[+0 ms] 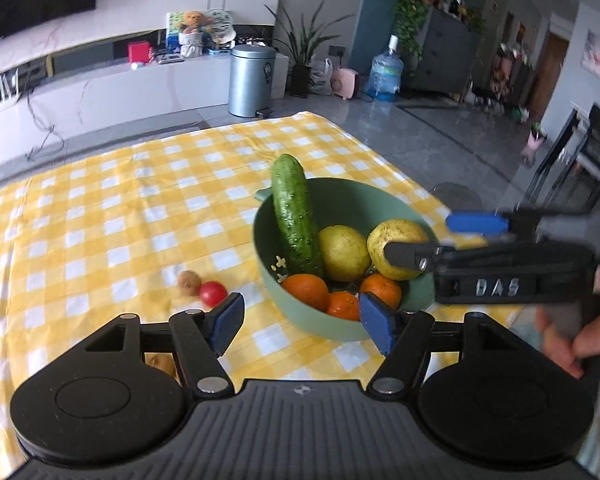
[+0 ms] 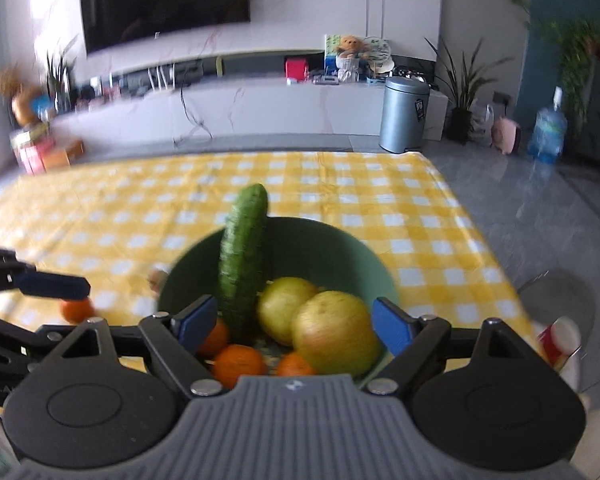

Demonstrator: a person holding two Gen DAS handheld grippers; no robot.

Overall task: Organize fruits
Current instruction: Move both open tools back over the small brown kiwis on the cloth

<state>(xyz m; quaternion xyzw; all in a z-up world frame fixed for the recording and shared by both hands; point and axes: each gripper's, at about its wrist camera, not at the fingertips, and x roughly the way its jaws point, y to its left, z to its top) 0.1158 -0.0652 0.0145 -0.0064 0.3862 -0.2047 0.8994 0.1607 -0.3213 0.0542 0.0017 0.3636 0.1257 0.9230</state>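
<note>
Clearly, the left gripper [image 1: 300, 322] is wide open and holds nothing; just ahead of its right finger stands the green bowl [image 1: 274, 276] on the yellow checked cloth [image 1: 100, 208]. Inside the bowl a cucumber [image 1: 294, 216] leans against the far rim, its lower end hidden among the fruit, and beside it lie two yellow fruits [image 1: 344, 252], the right one partly covered by the right gripper [image 1: 428, 240]. Three oranges [image 1: 306, 290] sit at the near side; the right one is partly hidden behind the left gripper's right pad. Ahead of the left finger, outside the bowl, lie a red tomato [image 1: 213, 293] and a small brown fruit [image 1: 189, 281], touching each other; what kind the brown one is I cannot tell. In the right wrist view the right gripper [image 2: 296, 322] is also open and empty, low over the near side of the bowl [image 2: 332, 248], with the cucumber [image 2: 242, 256] and the yellow fruits [image 2: 332, 334] between its fingers. This view is blurred. To its left the left gripper's [image 2: 54, 284] blue pad half covers a round orange-red fruit [image 2: 76, 310] on the cloth.
</note>
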